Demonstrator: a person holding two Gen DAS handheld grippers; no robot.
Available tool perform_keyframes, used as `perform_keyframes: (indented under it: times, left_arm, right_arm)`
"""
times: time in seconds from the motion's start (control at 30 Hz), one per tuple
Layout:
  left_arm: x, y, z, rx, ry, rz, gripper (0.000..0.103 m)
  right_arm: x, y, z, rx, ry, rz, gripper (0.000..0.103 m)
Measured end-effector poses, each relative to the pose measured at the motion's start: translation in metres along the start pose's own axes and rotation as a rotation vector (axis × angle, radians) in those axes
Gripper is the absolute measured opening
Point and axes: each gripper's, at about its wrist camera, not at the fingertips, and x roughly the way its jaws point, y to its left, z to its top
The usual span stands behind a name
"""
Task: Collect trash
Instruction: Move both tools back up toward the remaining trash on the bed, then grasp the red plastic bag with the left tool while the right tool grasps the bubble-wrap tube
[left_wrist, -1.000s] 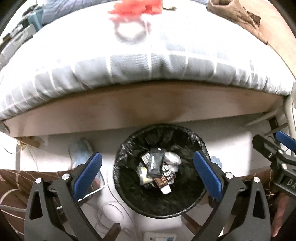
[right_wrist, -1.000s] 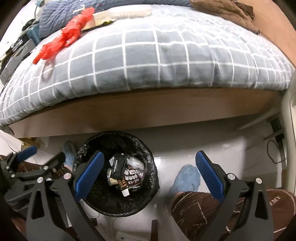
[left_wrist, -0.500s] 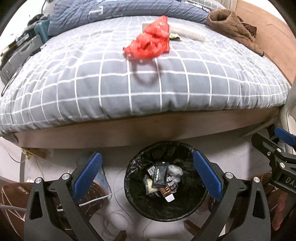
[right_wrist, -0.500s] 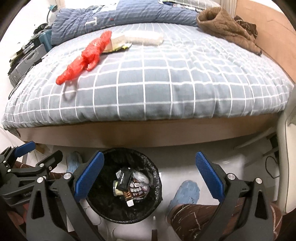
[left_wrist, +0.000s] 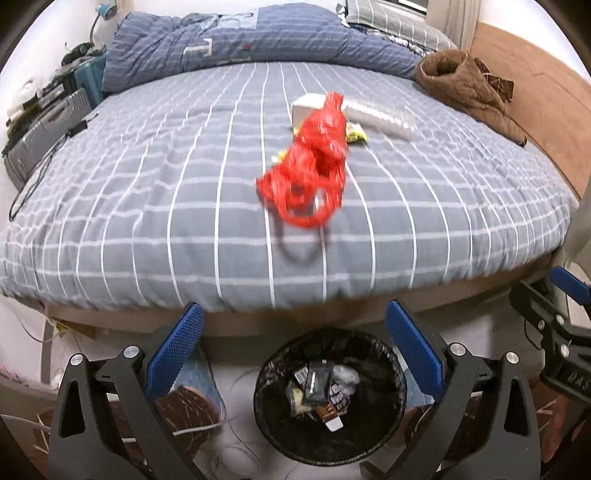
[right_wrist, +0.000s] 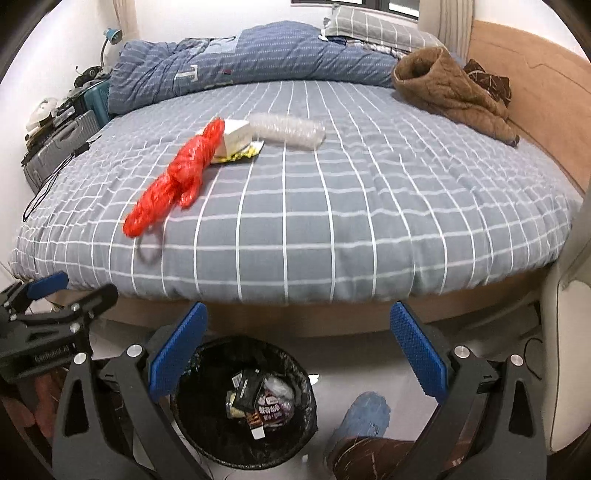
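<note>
A black trash bin (left_wrist: 328, 398) lined with a black bag stands on the floor by the bed and holds several wrappers; it also shows in the right wrist view (right_wrist: 243, 402). On the bed lie a red plastic bag (left_wrist: 312, 173) (right_wrist: 177, 173), a white box (right_wrist: 236, 134), a yellow wrapper (right_wrist: 247, 153) and a clear plastic bottle (right_wrist: 288, 129). My left gripper (left_wrist: 293, 354) is open and empty above the bin. My right gripper (right_wrist: 297, 354) is open and empty, just right of the bin.
The grey checked bed (right_wrist: 369, 206) fills the middle, with a blue quilt (right_wrist: 240, 62) and a brown jacket (right_wrist: 450, 88) at the back. Suitcases (left_wrist: 48, 133) stand at the left. Slippered feet (right_wrist: 365, 417) and cables (left_wrist: 229, 454) are on the floor.
Both grippers have risen and tilted up from the bin, so the bed top and the trash on it have come into view. Both stay open and empty.
</note>
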Motion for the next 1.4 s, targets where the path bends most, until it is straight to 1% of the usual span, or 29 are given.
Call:
perform_keyframes:
  times: [0.27, 0.4, 0.5, 0.7, 0.77, 0.93, 1.07, 1.13, 1.23, 1.3, 1.37, 1.4]
  left_arm:
    - [0.008, 0.001, 0.048, -0.004, -0.028, -0.007, 0.097]
    - [0.020, -0.004, 0.075, 0.007, -0.037, -0.006, 0.097]
    - [0.034, -0.006, 0.094, 0.015, -0.032, -0.006, 0.097]
    - [0.068, -0.009, 0.126, 0.031, -0.019, -0.003, 0.097]
    - [0.079, -0.009, 0.135, 0.028, -0.012, -0.005, 0.097]
    - [0.107, -0.011, 0.155, 0.026, 0.005, -0.015, 0.096]
    - [0.119, -0.013, 0.162, 0.036, 0.013, -0.034, 0.092]
    - [0.125, -0.014, 0.163, 0.038, 0.020, -0.045, 0.088]
    - [0.135, -0.016, 0.165, 0.044, 0.039, -0.053, 0.083]
    - [0.143, -0.018, 0.165, 0.047, 0.065, -0.059, 0.079]
    - [0.148, -0.018, 0.165, 0.045, 0.069, -0.067, 0.077]
    - [0.150, -0.020, 0.164, 0.048, 0.069, -0.061, 0.075]
  right_arm:
    - [0.009, -0.003, 0.029, -0.020, -0.017, 0.000, 0.095]
    - [0.023, -0.006, 0.047, -0.030, -0.019, -0.002, 0.095]
    - [0.037, -0.007, 0.066, -0.043, -0.022, -0.001, 0.095]
    - [0.078, -0.008, 0.121, -0.097, -0.039, 0.000, 0.095]
    - [0.101, -0.010, 0.145, -0.109, -0.039, 0.000, 0.095]
    - [0.150, -0.009, 0.187, -0.131, -0.028, 0.021, 0.095]
    - [0.183, -0.006, 0.206, -0.135, -0.014, 0.049, 0.095]
    - [0.198, -0.005, 0.214, -0.133, -0.012, 0.066, 0.091]
    - [0.213, 0.000, 0.219, -0.149, -0.011, 0.088, 0.089]
    - [0.224, 0.004, 0.222, -0.157, -0.002, 0.090, 0.085]
    - [0.232, 0.004, 0.224, -0.146, 0.018, 0.103, 0.080]
    - [0.236, 0.005, 0.224, -0.146, 0.025, 0.098, 0.075]
